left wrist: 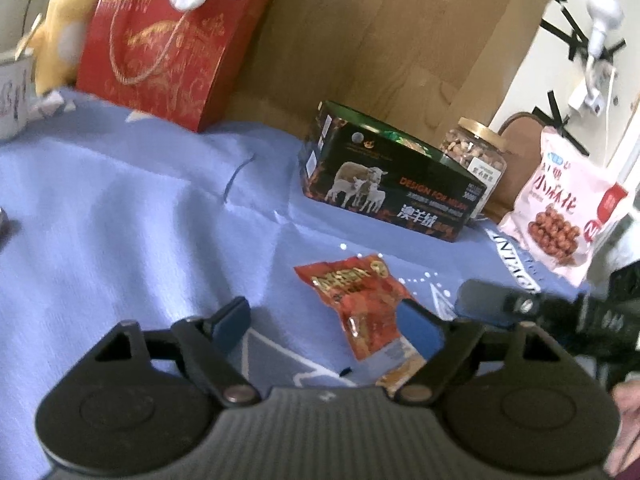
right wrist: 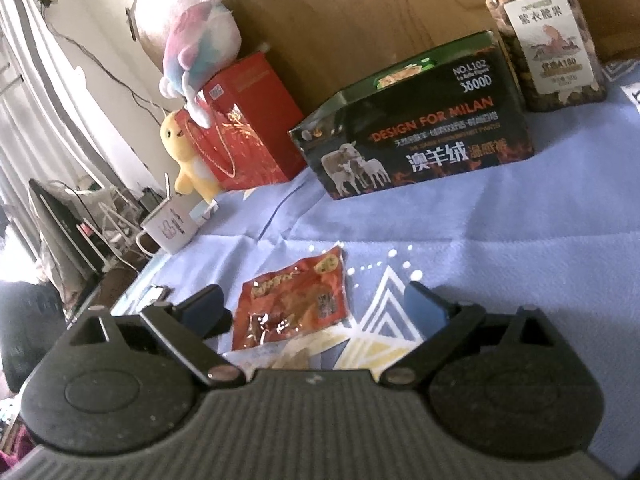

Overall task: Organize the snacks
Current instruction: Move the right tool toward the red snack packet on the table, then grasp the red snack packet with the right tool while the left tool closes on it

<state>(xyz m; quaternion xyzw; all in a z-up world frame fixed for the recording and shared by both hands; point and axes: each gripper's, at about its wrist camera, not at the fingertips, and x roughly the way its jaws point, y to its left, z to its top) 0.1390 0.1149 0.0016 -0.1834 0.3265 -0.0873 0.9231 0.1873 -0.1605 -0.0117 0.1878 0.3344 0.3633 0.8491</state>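
The red packet (right wrist: 294, 304) lay flat on the blue cloth (right wrist: 500, 232), in front of the dark box (right wrist: 416, 136) and well apart from it. It looked light, thin and limp, a crinkly foil-like pouch that would likely slip and fold rather than lift stiffly. With it lying flat, a sealed edge or a corner seemed the best place to pinch, since the middle offered little to bite.

The right gripper (right wrist: 316, 306) stood wide, empty, its fingers either side of the packet's near end. The left gripper (left wrist: 328, 326) was also wide and empty, the packet (left wrist: 360, 304) just inside its right finger.

Farther off, a nut jar (right wrist: 540, 32) stood behind the box, a pink bag (left wrist: 560, 208) leaned at the right, and a red gift bag (left wrist: 168, 48) sat at the back.
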